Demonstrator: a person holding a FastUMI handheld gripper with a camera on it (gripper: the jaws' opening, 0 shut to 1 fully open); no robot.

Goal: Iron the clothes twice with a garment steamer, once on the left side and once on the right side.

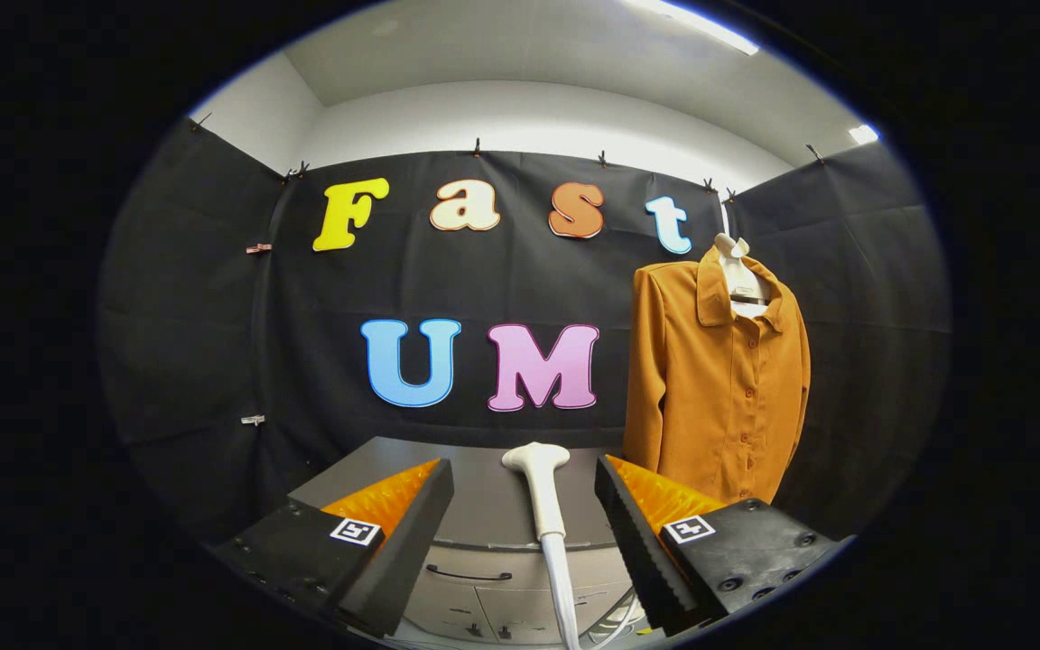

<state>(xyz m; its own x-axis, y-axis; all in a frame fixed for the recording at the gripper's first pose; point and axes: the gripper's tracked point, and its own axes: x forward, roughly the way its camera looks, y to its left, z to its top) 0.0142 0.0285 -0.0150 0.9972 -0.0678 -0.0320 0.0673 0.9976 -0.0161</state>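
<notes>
While the gripper (524,515) stands spread wide with nothing grasped, the garment steamer (540,487) rises upright between its fingers, head on top, touching neither. The rust-orange shirt (710,379) hangs on a hanger beyond and to the steamer's right. Judged stage: pickup pending; both ironing passes remain.

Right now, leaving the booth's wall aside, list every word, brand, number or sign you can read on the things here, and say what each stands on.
No readable text.
Square markers on the fingers: black-and-white patterns, not words.
Steamer: no brand visible; it stands between the open fingers of the gripper, neither touching it.
Shirt on its hanger: plain, no print.
Cabinet: no lettering visible.
</notes>
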